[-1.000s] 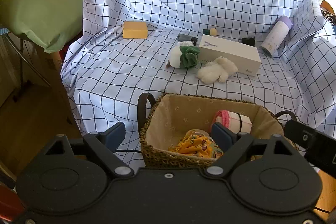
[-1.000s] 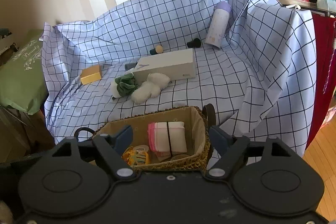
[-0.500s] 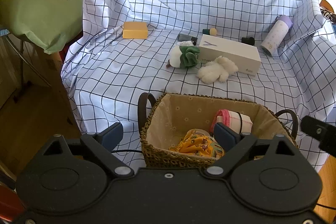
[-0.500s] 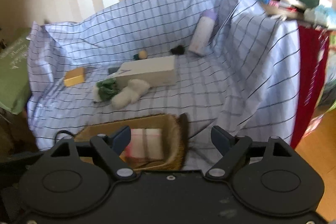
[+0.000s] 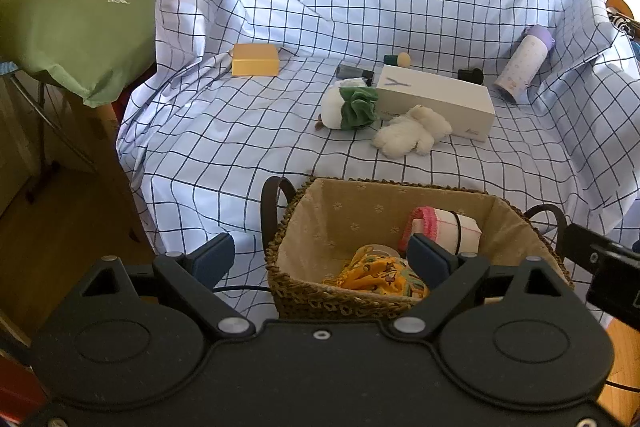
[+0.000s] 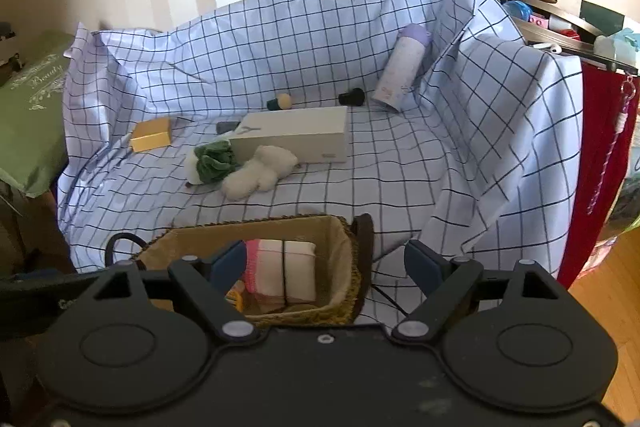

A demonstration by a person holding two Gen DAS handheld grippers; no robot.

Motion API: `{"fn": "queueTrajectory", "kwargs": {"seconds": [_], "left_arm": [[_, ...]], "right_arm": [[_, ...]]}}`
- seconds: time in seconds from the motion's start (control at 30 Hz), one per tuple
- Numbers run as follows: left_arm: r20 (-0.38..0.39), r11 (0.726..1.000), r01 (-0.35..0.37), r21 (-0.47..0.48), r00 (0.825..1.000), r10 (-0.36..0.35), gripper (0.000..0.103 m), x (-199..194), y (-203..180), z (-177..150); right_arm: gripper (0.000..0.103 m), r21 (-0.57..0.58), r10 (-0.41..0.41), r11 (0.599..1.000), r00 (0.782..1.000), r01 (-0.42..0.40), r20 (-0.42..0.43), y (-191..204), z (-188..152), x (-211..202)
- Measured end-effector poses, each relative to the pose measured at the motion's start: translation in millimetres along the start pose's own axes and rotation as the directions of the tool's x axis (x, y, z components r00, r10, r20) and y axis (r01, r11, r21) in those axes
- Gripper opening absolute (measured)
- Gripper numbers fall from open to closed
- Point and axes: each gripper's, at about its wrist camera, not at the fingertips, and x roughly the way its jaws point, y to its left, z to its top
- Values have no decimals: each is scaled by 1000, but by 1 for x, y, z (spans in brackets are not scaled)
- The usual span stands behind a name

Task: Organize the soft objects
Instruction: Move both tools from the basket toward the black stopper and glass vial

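Observation:
A woven basket (image 5: 340, 219) (image 6: 256, 223) stands at the near edge of the checked sheet. In it lie a pink-and-white folded cloth (image 5: 448, 227) (image 6: 284, 267) and a yellow patterned cloth (image 5: 376, 269). Farther back on the sheet lie a white fluffy plush (image 5: 412, 131) (image 6: 260, 171) and a white-and-green plush (image 5: 348, 103) (image 6: 210, 161). My left gripper (image 5: 318, 253) hovers open over the basket's near left corner, holding nothing. My right gripper (image 6: 325, 259) hangs open over the basket's right end, also with nothing in it.
A long white box (image 5: 436, 99) lies behind the plushes, with a yellow box (image 5: 256, 65) to the left, a purple-capped bottle (image 5: 524, 63) to the right and small dark items between. A green cushion (image 5: 72, 23) sits left; cluttered shelves and red cloth (image 6: 600, 163) stand right.
Both grippers' jaws have spread a little wider. The right wrist view swung, blurred, and now shows the basket farther left and lower. The left view is steady.

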Motion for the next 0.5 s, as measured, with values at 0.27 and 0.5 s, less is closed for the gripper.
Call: {"fn": "queueTrajectory", "kwargs": {"seconds": [0.27,0.5], "left_arm": [[-2,1000,-1,-7,1000,1,90,2,0,-1],[-7,1000,-5,9,1000,5,90,6,-3,0]], "right_arm": [[86,10,18,1000,1000,-18,-12,0,-1,4],[86,6,26,1000,999,-26,-34,5,-1,11]]}}
